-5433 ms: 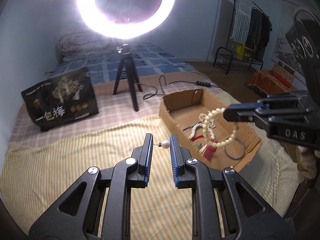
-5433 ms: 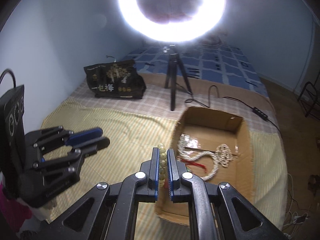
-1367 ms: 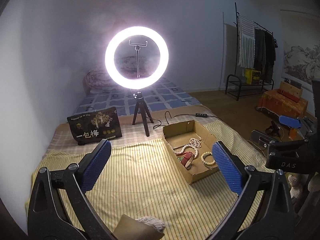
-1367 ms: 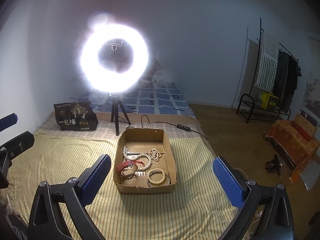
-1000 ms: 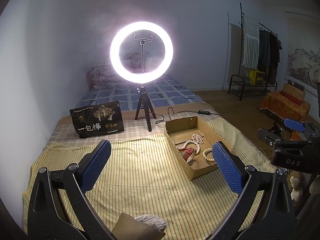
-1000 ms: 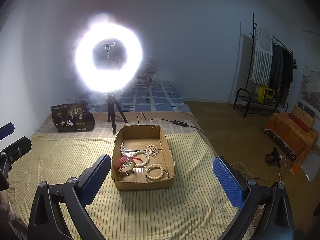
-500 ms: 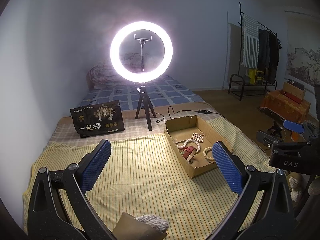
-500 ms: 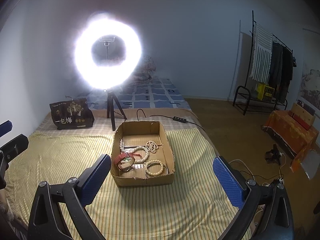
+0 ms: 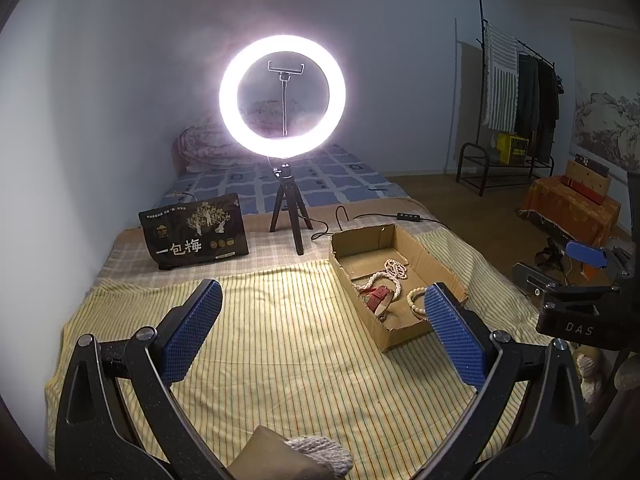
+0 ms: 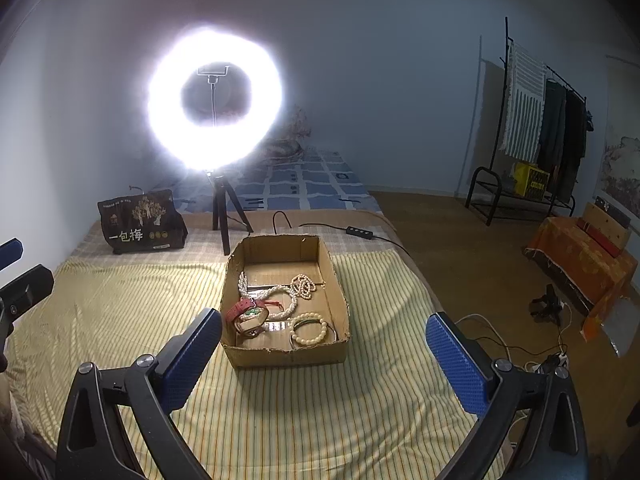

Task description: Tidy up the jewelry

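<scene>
Both grippers spread wide & empty, held back above the striped bedspread.

Left gripper [image 9: 323,330] had its blue pads far apart; cardboard box [image 9: 448,276] lay ahead, to its right. Right gripper [image 10: 324,354] likewise gaped, w/ the box [image 10: 340,308] straight ahead between its fingers. In the box: pearl necklace [image 10: 276,294], red strap [image 10: 238,308], cream bead bracelet [image 10: 309,334]. Ring light [image 10: 215,98] on tripod stood beyond the box, black bag [image 10: 142,220] to its left.
</scene>
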`<action>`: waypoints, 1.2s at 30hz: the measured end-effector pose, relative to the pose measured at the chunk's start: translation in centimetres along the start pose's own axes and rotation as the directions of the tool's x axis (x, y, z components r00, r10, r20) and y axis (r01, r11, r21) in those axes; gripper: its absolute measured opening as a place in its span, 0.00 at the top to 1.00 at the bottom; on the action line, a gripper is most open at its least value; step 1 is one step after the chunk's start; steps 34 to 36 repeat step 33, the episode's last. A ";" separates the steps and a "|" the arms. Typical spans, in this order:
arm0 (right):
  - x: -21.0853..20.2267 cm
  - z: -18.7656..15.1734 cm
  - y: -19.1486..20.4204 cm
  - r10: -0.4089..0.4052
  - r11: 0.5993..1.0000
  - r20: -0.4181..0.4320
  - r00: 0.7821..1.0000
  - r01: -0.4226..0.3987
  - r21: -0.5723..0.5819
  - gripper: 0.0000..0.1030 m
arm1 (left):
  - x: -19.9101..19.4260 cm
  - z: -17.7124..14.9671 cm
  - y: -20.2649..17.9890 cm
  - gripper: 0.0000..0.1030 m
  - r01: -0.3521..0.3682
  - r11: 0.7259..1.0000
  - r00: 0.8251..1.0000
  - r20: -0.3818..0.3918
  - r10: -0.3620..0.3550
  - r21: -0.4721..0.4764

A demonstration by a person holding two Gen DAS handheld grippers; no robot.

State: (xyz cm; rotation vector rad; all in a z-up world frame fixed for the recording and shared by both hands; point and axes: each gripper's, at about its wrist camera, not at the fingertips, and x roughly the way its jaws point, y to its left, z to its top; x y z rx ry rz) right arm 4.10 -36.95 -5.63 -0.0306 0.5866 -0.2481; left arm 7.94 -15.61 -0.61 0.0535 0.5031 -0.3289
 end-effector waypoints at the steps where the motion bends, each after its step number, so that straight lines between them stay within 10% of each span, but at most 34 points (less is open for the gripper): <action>1: 0.0 0.0 0.1 0.000 1.000 -0.001 1.000 0.000 0.000 0.00 | 0.0 0.0 -0.1 0.00 0.000 1.000 1.000 0.001 0.000 0.003; 36: 1.0 -0.6 0.2 0.012 1.000 -0.037 0.999 -0.012 0.007 0.00 | 0.4 -0.5 -0.2 0.00 -0.009 1.000 1.000 0.010 0.009 0.008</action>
